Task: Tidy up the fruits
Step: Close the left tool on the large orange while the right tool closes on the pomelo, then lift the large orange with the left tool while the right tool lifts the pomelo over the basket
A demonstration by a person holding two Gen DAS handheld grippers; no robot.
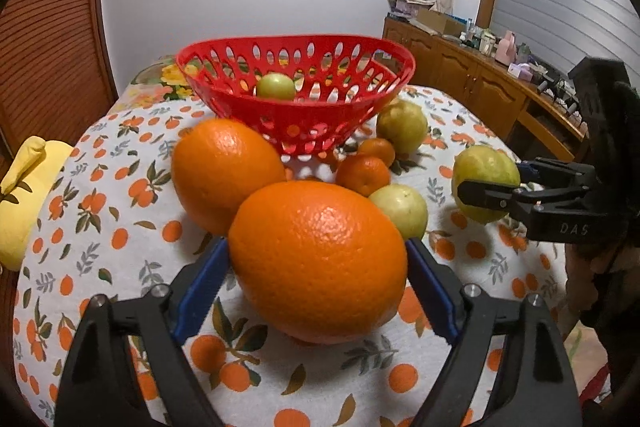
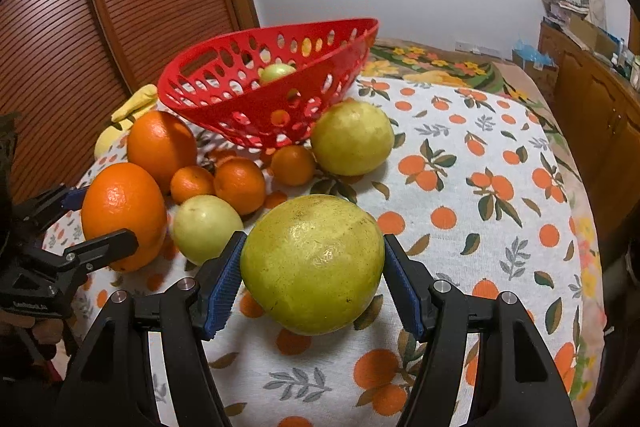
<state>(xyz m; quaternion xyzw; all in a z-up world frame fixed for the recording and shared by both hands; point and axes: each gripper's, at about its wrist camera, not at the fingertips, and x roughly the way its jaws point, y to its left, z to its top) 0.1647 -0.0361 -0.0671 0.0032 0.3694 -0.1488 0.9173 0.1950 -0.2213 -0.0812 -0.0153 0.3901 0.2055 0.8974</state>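
The left claw (image 1: 318,263) has its two blue pads pressed on the sides of a big orange (image 1: 318,261), so it is holding that orange. The orange sits low on the bench (image 1: 120,267), or maybe just above it, I cannot tell. The right claw (image 2: 312,267) is clamped on a big yellow-green guava (image 2: 312,263) in the same way. The red basket (image 1: 296,95) stands straight ahead of both claws, further back on the bench, with a second orange (image 1: 224,171), some small tangerines (image 1: 362,173) and other guavas lying in between. One small green fruit (image 1: 276,87) is already inside. Both claws look about as near, so each fruit must go up over the pile and the rim, then forward
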